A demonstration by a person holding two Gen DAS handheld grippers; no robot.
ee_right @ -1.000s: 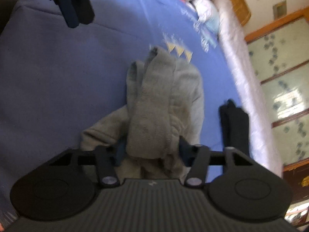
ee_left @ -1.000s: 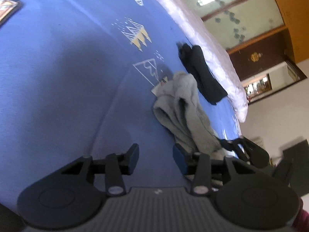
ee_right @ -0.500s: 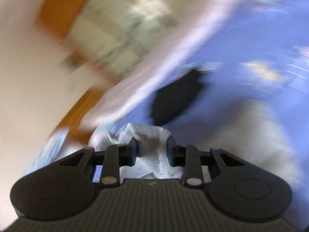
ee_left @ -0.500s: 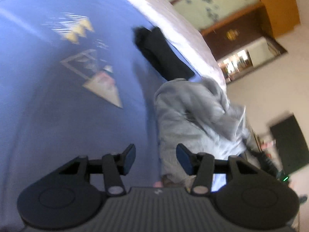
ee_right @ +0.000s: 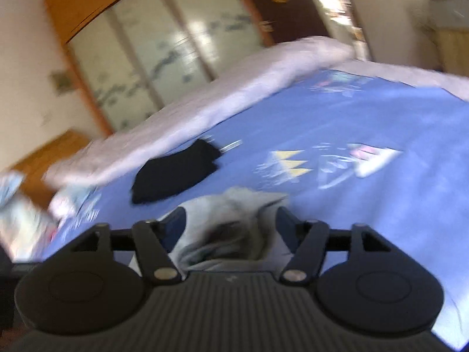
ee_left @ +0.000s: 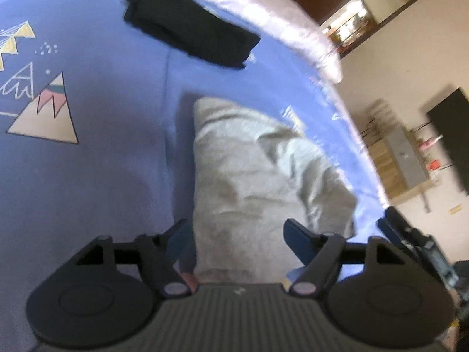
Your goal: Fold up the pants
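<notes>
A second ago the grey pants (ee_left: 263,182) lay bunched and rope-like on the bed (ee_left: 102,176); now they lie spread flatter near its edge, so the shake-out looks done and actual folding can begin. The right gripper (ee_right: 231,223), clamped on cloth half a second ago, now has its jaws parted around a loose hump of fabric. The left gripper (ee_left: 234,234) hangs open over the near end. Still creased, with one raised fold.
</notes>
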